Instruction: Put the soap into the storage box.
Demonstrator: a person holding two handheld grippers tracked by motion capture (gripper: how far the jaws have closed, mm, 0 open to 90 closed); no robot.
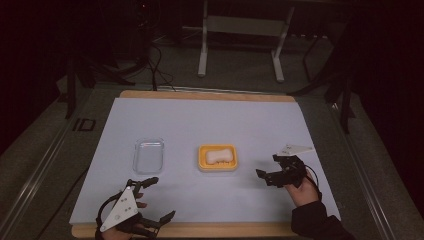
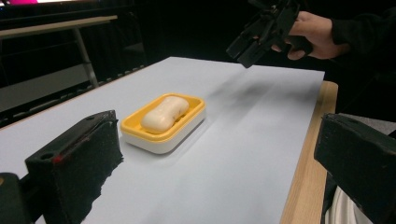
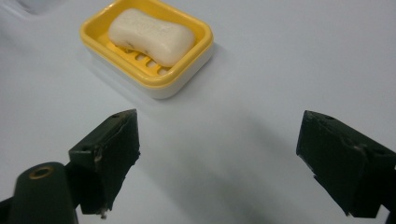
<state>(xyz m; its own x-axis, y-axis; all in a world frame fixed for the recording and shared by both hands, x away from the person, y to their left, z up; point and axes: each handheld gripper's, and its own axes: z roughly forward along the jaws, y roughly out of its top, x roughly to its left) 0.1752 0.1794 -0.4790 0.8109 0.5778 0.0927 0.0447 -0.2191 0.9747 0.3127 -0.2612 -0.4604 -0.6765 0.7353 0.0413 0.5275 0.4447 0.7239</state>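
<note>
A pale bar of soap (image 1: 218, 155) lies in a yellow soap dish (image 1: 202, 159) near the middle of the light mat (image 1: 210, 120). My left gripper (image 1: 159, 199) is at the front left, open and holding nothing, and in its own view (image 2: 219, 158) it faces the dish (image 2: 135, 130) and the soap (image 2: 166, 113) side on. Just right of the dish my right gripper (image 1: 269, 166) is held above the mat, open and holding nothing. Its own view (image 3: 224, 154) looks down at the dish (image 3: 196, 60) and soap (image 3: 150, 35) ahead to the left.
A clear plastic tray (image 1: 149, 155) lies left of the soap dish. The mat sits on a wooden board (image 1: 210, 230) whose front edge shows. The hand with the right gripper (image 2: 266, 30) hangs over the mat's far side. Table legs (image 1: 202, 45) stand beyond.
</note>
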